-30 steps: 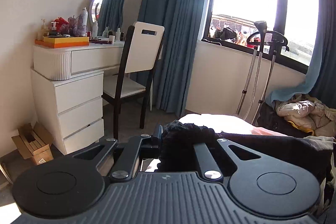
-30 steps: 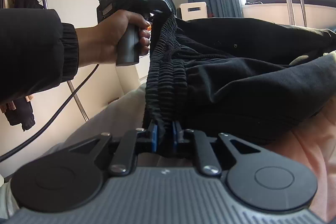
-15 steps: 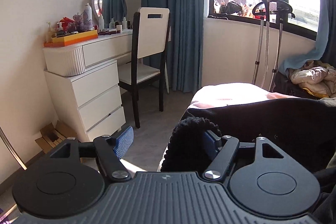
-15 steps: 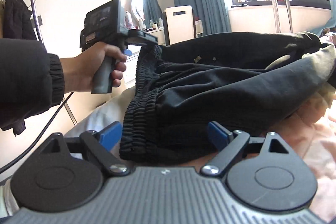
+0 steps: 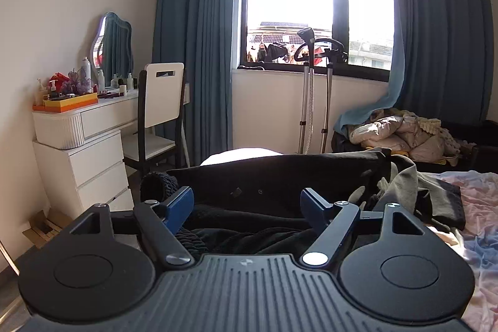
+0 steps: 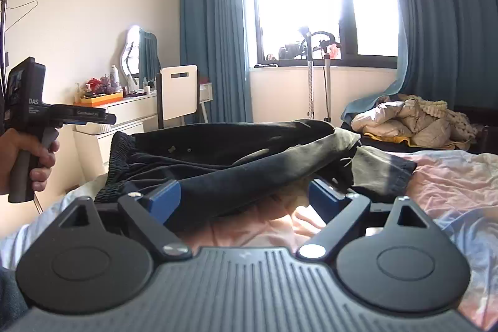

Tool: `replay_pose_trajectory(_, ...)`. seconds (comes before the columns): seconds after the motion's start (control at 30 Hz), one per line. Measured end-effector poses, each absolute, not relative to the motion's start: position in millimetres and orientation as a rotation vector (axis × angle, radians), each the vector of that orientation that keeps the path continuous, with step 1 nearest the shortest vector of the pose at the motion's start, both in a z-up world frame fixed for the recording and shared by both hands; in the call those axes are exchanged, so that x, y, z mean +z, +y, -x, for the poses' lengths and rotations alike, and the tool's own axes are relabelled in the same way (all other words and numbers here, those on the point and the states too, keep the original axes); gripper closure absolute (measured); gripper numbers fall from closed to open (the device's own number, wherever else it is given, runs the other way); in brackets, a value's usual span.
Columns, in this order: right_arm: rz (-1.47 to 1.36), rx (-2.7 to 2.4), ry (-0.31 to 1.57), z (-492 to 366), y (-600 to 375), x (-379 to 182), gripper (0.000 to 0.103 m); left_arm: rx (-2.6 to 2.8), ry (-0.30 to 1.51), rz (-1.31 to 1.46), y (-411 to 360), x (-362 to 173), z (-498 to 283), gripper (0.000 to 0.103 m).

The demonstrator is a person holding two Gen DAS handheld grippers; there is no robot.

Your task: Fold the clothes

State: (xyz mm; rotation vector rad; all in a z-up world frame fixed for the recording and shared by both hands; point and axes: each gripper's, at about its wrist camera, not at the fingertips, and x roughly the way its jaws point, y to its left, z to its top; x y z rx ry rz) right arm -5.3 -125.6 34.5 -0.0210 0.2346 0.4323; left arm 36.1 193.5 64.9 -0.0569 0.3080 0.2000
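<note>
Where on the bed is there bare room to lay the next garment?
The pink sheet right of the black trousers lies bare, up to the dark bench with piled bedding. The left side is crowded by the trousers.

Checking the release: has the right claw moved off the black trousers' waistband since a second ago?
Yes. The right claw has backed away from the black trousers, jaws open; against the white chair, the waistband lies farther off.

The black trousers [image 5: 280,185] run behind the left gripper's body, their near part hidden. In the right wrist view the hand [image 6: 18,157] is cut off by the left edge. Bottles on the dresser [image 5: 102,120] are too small to identify.
</note>
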Motion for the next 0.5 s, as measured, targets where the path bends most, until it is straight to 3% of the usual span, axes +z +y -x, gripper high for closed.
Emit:
replay_pose_trajectory(0.23,-0.059,0.309,0.245,-10.9,-199.3,-9.8,0.013,0.06,0.327,0.092,107.8,42.0,-27.3,0.024)
replay_pose_trajectory(0.5,-0.181,0.143,0.306,-45.9,-243.7,-23.2,0.012,0.029,0.437,-0.042,45.9,-10.3,-97.1,0.024)
